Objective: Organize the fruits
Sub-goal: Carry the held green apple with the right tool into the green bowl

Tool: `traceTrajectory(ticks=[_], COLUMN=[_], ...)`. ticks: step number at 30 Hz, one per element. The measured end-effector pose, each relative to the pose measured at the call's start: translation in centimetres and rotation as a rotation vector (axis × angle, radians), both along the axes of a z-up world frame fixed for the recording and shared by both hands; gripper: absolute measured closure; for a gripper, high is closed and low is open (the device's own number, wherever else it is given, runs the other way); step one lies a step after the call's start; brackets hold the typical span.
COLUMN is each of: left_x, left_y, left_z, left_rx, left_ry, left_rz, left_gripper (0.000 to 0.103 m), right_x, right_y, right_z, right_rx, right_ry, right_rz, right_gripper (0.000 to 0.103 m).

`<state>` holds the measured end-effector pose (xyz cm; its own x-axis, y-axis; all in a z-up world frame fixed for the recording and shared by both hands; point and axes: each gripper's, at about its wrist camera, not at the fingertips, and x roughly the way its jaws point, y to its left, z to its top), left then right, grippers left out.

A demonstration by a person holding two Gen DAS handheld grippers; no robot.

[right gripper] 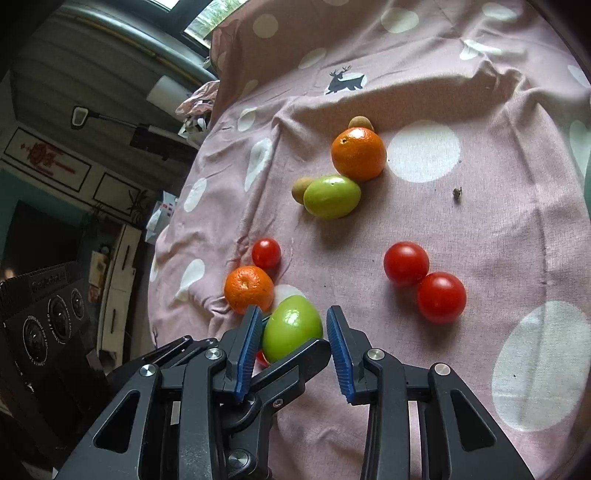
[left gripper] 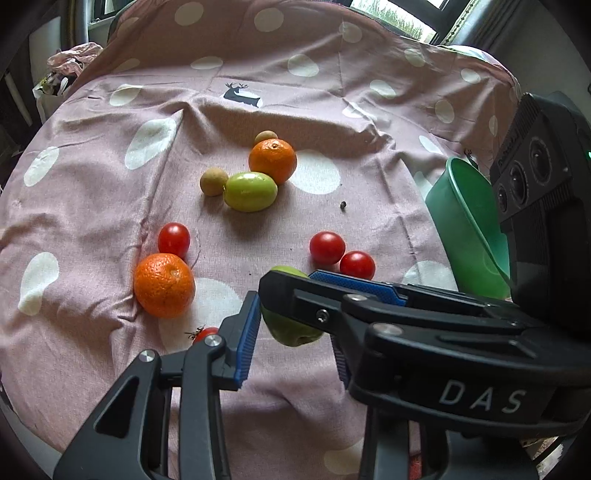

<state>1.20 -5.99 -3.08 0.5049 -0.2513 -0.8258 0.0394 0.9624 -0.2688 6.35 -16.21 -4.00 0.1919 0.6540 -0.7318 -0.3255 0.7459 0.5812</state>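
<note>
- Lit softly by daylight, probably from the windows (left gripper: 391,14) behind.
- Cast short, soft shadows under the fruit.
- Bent strongly at dark fisheye edges.
- Stayed sharp centrally, with faint glare on tomatoes (right gripper: 406,263).

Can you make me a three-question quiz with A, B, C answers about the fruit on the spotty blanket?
1. What lies right against the far orange? A) a green fruit B) a tomato C) a banana
2. How many oranges are there? A) one B) two C) four
3. The right gripper's fingers are: A) pressed together, empty B) apart, with a green fruit between them C) holding a tomato

Answers:
1 A: the far orange touches the far green fruit.
2 B: that one plus the near orange.
3 B: the right gripper has the near green fruit between its blue pads.
</note>
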Motion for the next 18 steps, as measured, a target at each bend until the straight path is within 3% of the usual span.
traceTrajectory(ticks=[8,18], left_x=[-0.1,0.7], left_y=[-3.9,-10.9], left_z=[4.2,7.1], left_rx=[0.052,0.070], left_ry=[-0.166,-0.297], left_rz=[-0.065,-0.228], left_gripper=[0.067,0.067], right_x=[-0.7,-2.0], right_y=[-3.9,-11.3], right_z=[4.2,7.5], right_rx=[0.052,0.061], right_ry=[-0.159,-0.292], right_rz=[-0.085,-0.284], right_gripper=[0.065,0.065])
